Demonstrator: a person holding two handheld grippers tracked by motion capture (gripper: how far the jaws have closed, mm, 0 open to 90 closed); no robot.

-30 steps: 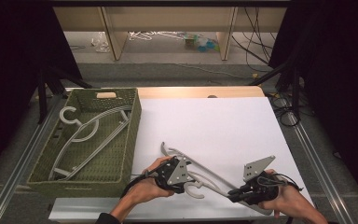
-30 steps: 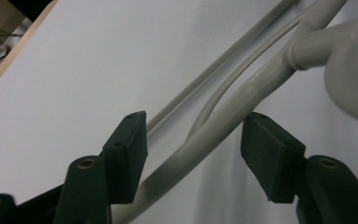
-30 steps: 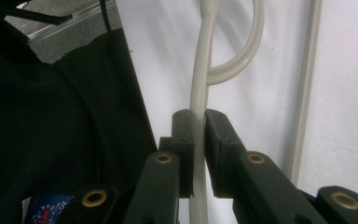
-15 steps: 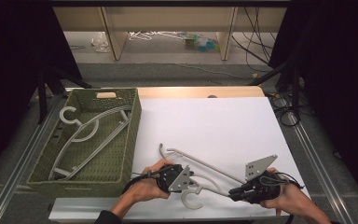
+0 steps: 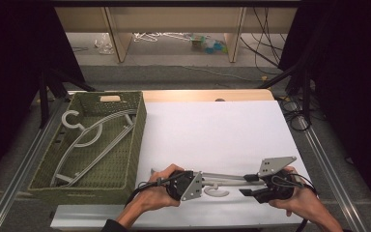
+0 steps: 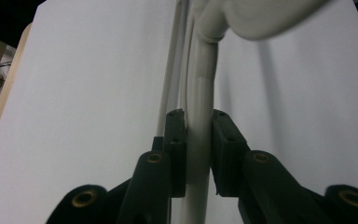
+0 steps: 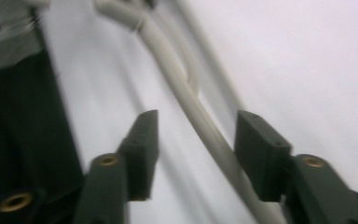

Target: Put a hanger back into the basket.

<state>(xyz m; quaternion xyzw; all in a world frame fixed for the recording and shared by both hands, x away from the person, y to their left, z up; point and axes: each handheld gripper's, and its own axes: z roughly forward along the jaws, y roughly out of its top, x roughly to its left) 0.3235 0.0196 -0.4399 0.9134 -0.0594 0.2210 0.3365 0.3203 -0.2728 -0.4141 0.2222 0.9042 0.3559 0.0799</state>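
Left hand-held gripper (image 6: 198, 154) clamps hanger (image 6: 200, 116) | right hand-held gripper (image 7: 196, 158) spread around it | near table front edge (image 5: 183, 220)

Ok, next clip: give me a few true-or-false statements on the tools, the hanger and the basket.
1. The left tool is shut on the hanger. True.
2. The right tool is clamped on the hanger too. False: its jaws stand open on either side of the bar.
3. The green basket holds hangers. True.
4. The held hanger lies inside the basket. False: it is over the white table, beside the basket.
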